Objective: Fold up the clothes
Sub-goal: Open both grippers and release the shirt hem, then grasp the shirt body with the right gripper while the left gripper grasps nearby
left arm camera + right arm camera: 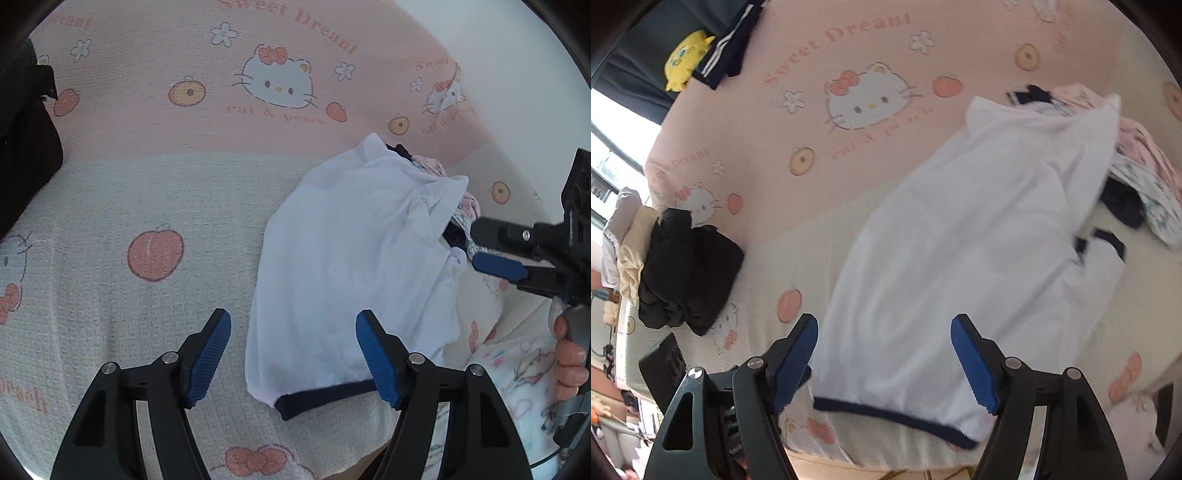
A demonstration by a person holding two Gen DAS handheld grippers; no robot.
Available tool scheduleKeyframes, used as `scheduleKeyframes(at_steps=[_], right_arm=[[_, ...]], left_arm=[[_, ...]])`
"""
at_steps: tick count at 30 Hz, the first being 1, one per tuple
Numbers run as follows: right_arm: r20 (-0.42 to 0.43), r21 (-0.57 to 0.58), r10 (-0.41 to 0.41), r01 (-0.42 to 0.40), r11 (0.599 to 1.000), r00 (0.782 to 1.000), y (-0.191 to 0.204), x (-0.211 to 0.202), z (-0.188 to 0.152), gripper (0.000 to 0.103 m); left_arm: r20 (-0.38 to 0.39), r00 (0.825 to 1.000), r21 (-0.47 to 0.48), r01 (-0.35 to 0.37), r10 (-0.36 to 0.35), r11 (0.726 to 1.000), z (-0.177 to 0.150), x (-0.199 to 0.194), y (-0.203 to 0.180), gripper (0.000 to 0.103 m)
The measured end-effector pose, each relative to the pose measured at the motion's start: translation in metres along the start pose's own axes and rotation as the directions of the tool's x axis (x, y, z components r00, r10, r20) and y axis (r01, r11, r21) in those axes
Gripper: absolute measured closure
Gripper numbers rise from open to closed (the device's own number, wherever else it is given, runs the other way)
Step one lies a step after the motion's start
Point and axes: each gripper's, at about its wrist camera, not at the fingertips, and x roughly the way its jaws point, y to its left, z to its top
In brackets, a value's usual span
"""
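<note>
A white garment (351, 258) with a navy hem (325, 398) lies spread on the pink and cream bed cover (147, 184). My left gripper (293, 325) is open over its hem end, with the right finger above the cloth and the left finger over bare cover. In the right wrist view the same white garment (960, 240) runs away from me, its navy hem (886, 413) nearest. There my right gripper (884, 326) is open above the hem end, holding nothing. From the left wrist view my right gripper (474, 245) sits at the garment's far right edge.
A loose pile of pink, floral and navy clothes (1145, 177) lies beyond the white garment. Folded black clothes (690, 273) sit at the bed's left, with cream fabric (629, 240) beside them. A yellow plush (685, 59) and a navy striped garment (731, 48) lie far back. A hand (570, 362) holds the right gripper.
</note>
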Motion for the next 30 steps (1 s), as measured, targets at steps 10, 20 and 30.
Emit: scheduleKeyframes(at_steps=[10,20,30], right_arm=[[-0.049,0.064,0.045,-0.042,0.997,0.998,-0.026,0.044,-0.017,0.029],[-0.105,0.088,0.041,-0.032,0.996,0.994,-0.028,0.075,-0.002,0.029],[-0.148,0.076,0.046,-0.035,0.996,0.988,-0.026,0.088,-0.003,0.029]], left_arm=[[-0.049,0.998,-0.114,0.044,-0.049,0.993,0.014,0.037,0.007,0.035],[-0.051,0.992,-0.199,0.106,-0.118,0.974,0.018,0.058,0.007,0.073],[-0.044,0.983,-0.091,0.175,-0.179,0.980,0.016,0.056,-0.028,0.087]])
